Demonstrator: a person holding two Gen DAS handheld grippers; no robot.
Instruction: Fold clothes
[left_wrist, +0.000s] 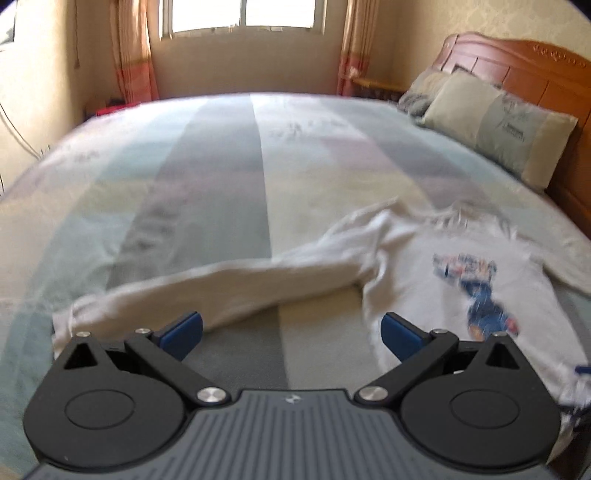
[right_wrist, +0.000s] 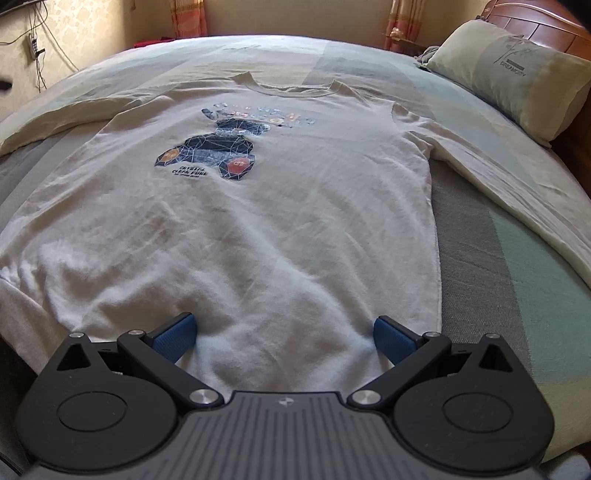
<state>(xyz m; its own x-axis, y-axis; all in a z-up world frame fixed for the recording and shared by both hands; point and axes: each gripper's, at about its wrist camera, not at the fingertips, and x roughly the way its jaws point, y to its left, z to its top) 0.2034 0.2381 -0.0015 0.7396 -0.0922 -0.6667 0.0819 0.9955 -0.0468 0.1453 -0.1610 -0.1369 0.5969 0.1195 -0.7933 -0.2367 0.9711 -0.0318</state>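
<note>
Two grippers in view, both over striped bedding (left_wrist: 221, 177). Left gripper (left_wrist: 291, 332): jaws spread wide, blue pads (left_wrist: 183, 332) clear of fabric, nothing held. At 12 o'clock from it, long sleeve (left_wrist: 221, 288) of white sweatshirt (right_wrist: 258, 229), lying crosswise from 9 to 2 o'clock; left-wrist view blurred, cuff edge not readable. Sweatshirt flat on bed, printed graphic (right_wrist: 218, 147) face up, collar (right_wrist: 291, 90) toward 12 o'clock, hem toward 6 o'clock, second sleeve (right_wrist: 509, 192) stretched out toward 4 o'clock. Right gripper (right_wrist: 286, 338): jaws spread wide at hem, one fingertip either side of hem fabric, contact with cloth not certain, no grip. Pillow (right_wrist: 513, 74) at 2 o'clock, against wooden headboard (left_wrist: 517, 70). Curtained window (left_wrist: 240, 16) at 12 o'clock.
</note>
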